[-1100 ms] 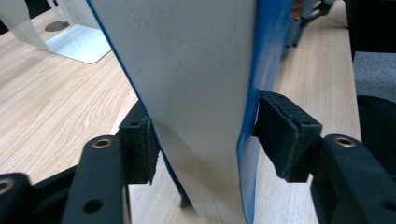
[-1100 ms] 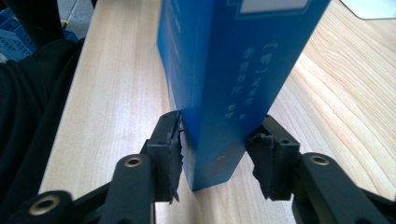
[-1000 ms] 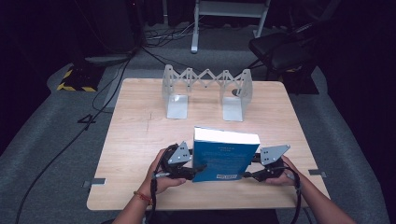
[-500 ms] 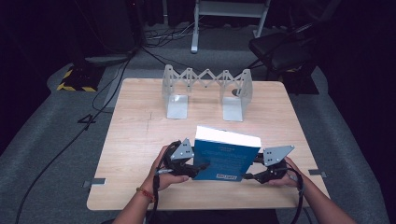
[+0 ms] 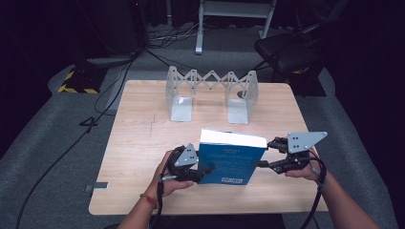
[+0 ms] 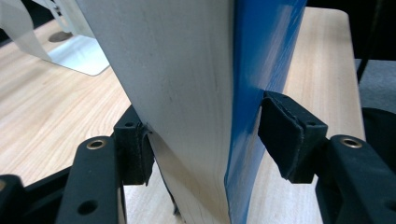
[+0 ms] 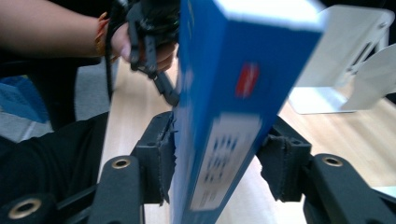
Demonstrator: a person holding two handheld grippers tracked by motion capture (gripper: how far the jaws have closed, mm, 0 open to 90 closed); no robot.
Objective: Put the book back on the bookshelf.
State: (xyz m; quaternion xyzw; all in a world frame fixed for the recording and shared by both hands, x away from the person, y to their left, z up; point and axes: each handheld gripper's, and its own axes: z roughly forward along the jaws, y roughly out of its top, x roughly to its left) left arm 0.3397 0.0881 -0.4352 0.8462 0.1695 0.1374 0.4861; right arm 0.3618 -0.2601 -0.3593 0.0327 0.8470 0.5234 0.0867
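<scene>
Now: left gripper fingers pinching blue book | right gripper fingers just opening (book between, upright)

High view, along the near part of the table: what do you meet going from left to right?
Left tongs clamped on the book's left edge → blue book standing upright → right tongs at its right edge → the person's right hand behind them.
</scene>
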